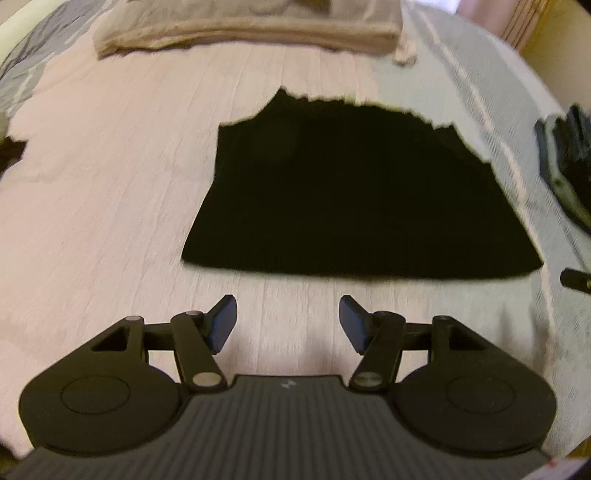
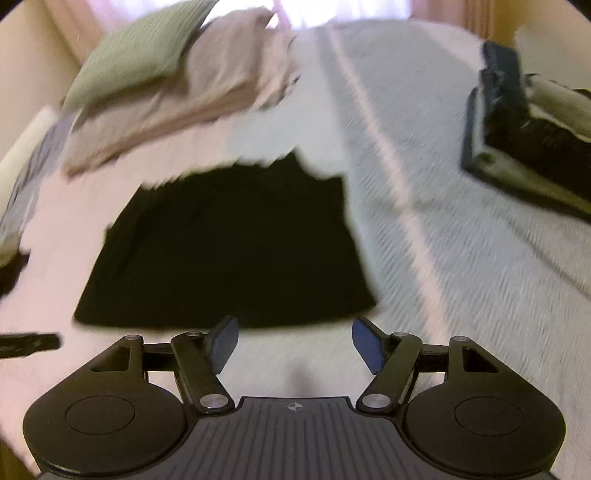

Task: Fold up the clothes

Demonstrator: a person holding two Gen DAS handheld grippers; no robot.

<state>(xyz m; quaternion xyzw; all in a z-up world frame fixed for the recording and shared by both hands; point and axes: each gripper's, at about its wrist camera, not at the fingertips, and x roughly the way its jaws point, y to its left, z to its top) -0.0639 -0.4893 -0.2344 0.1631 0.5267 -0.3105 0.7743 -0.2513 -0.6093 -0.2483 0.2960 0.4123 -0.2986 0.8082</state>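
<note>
Both grippers, left gripper (image 1: 288, 321) and right gripper (image 2: 293, 343), gape empty just short of the black garment (image 1: 351, 192); I judge next fold needs its near hem pinched.

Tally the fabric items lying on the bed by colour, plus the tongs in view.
Black garment: 1
Beige folded cloth: 1
Green pillow: 1
Dark stack at the right edge, colours mixed, count unclear: 1
Tongs, left and right, both open and empty: 2
Total: 6

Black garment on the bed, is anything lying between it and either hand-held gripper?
Nothing visible. Only bare bedspread separates the black garment from the open left hand-held gripper and right hand-held gripper.
</note>
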